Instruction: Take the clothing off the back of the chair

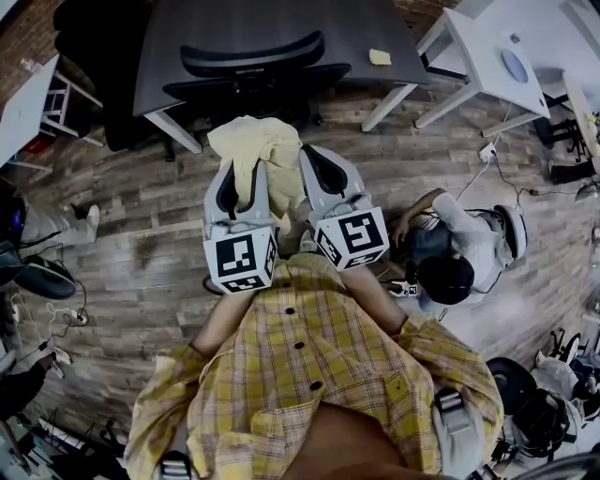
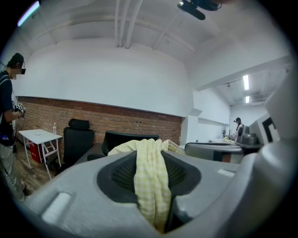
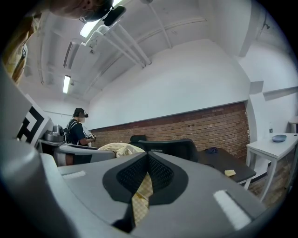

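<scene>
A pale yellow checked garment (image 1: pixel 264 159) hangs bunched between my two grippers, held up in front of me and clear of the black office chair (image 1: pixel 251 58) beyond it. My left gripper (image 1: pixel 251 183) is shut on a thick fold of the cloth (image 2: pixel 151 181), which fills the gap between its black pads. My right gripper (image 1: pixel 305 169) is shut on a thin edge of the same garment (image 3: pixel 142 197). In the right gripper view the rest of the garment (image 3: pixel 122 149) shows as a heap to the left. The chair's back is bare.
A dark table (image 1: pixel 281 28) stands behind the chair, with a small yellow thing (image 1: pixel 379 57) on it. White tables stand at the far right (image 1: pixel 487 56) and far left (image 1: pixel 23 103). A person (image 1: pixel 459 248) crouches on the wooden floor to my right. Cables lie around.
</scene>
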### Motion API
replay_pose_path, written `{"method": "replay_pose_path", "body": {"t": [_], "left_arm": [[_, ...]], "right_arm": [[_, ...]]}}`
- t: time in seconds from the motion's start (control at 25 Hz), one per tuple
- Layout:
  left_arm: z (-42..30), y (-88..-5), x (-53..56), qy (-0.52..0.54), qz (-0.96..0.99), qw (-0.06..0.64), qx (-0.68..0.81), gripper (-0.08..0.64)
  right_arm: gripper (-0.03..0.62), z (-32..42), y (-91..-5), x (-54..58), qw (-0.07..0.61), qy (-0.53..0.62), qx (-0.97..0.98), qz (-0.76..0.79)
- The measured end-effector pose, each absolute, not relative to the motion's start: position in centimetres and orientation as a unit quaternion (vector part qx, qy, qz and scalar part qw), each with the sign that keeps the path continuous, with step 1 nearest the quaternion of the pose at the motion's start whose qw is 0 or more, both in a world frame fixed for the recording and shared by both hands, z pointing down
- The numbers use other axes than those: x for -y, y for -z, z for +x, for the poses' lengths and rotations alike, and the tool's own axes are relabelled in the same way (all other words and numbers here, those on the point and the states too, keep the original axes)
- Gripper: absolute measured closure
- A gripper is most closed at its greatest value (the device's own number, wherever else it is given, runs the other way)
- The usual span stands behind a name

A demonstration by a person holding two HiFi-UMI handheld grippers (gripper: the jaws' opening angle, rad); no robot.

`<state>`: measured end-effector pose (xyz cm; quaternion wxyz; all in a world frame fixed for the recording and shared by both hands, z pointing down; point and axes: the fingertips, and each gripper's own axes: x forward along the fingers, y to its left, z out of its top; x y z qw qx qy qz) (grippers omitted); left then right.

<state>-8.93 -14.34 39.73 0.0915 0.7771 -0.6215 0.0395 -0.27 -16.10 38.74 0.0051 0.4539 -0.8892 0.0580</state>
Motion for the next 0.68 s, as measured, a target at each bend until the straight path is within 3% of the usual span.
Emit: {"method": "replay_pose_path", "body": {"t": [0.68], "left_arm": [[-9.2, -40.05, 14.43, -0.035, 0.773, 0.093, 0.626, 0.419]], "right_arm": [[0.592, 0.06, -39.35, 16.28, 0.01, -0.06, 0.889, 0.455]]}}
